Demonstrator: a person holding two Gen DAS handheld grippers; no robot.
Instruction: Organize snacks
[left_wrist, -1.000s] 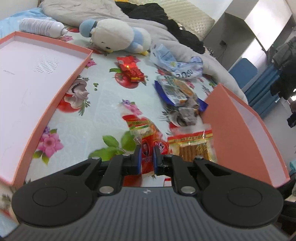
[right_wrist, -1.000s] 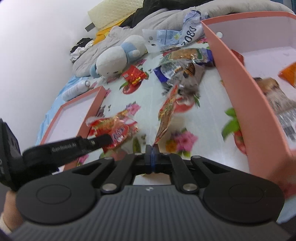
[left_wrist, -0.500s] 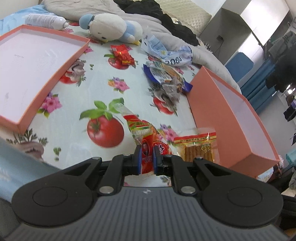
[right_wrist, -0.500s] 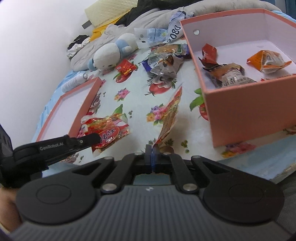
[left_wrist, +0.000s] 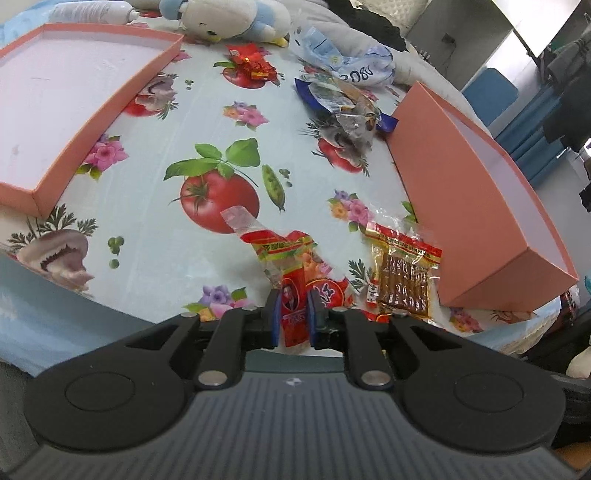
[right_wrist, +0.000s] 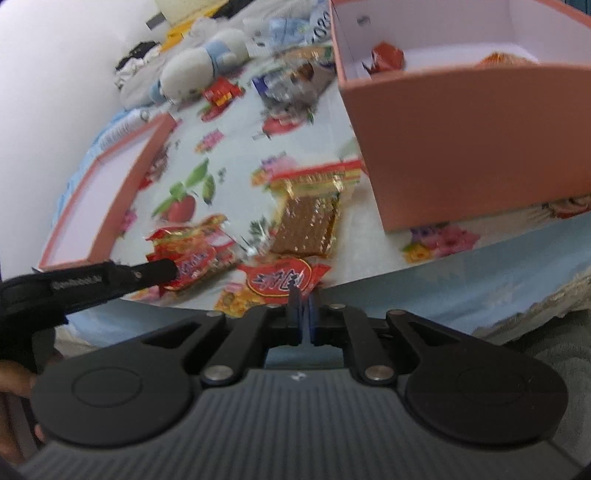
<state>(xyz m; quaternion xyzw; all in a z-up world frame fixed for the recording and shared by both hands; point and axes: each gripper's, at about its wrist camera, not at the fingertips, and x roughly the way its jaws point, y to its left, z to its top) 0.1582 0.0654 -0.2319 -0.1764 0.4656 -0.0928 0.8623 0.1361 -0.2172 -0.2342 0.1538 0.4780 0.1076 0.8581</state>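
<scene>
A red packet is pinched between the blue pads of the left tool, its clear top end reaching forward over the floral cloth near the cloth's front edge. Just to its right a bag of brown sticks lies flat, its far corner close to the wall of the deep box, which stands at the right with one corner near the cloth's edge. In the right wrist view the right tool is seen with its pads almost pressed together; a red oval-label packet lies just ahead of the tips, and whether its edge is caught between them cannot be told through the blur. The left tool's finger is seen there on the red packet. Inside the deep box a red wrapper and an orange one are visible. The shallow lid lies at the far left. Between lid and box a broad stretch of cloth is open, printed with a tomato. Farther back lie a small red packet, a heap of crumpled wrappers just beside the box's far corner, a plush toy and a bottle.
</scene>
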